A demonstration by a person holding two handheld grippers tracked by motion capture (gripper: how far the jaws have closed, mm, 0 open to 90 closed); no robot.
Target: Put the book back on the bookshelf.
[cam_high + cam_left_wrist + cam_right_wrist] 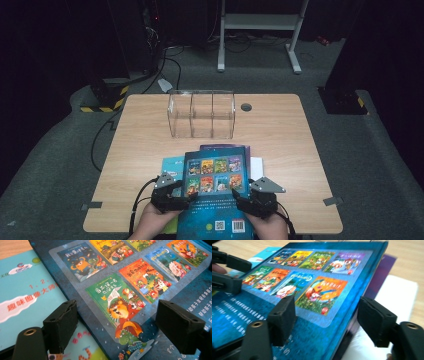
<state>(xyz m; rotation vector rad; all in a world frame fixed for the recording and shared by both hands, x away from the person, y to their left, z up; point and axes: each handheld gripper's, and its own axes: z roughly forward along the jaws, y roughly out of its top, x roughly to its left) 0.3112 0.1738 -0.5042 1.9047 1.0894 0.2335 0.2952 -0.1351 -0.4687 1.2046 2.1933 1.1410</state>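
Book [214,197] barely started; clear rack [202,114] unfilled.
I had both grippers, left [176,197] and right [246,200], straddling its side edges, jaws wide, pads apparently not pressing; lifting and slotting remained.

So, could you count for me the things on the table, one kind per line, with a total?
Books: 4, namely dark blue book on top, light blue book, purple book, white book.
Clear plastic organizer: 1.
Total: 5.
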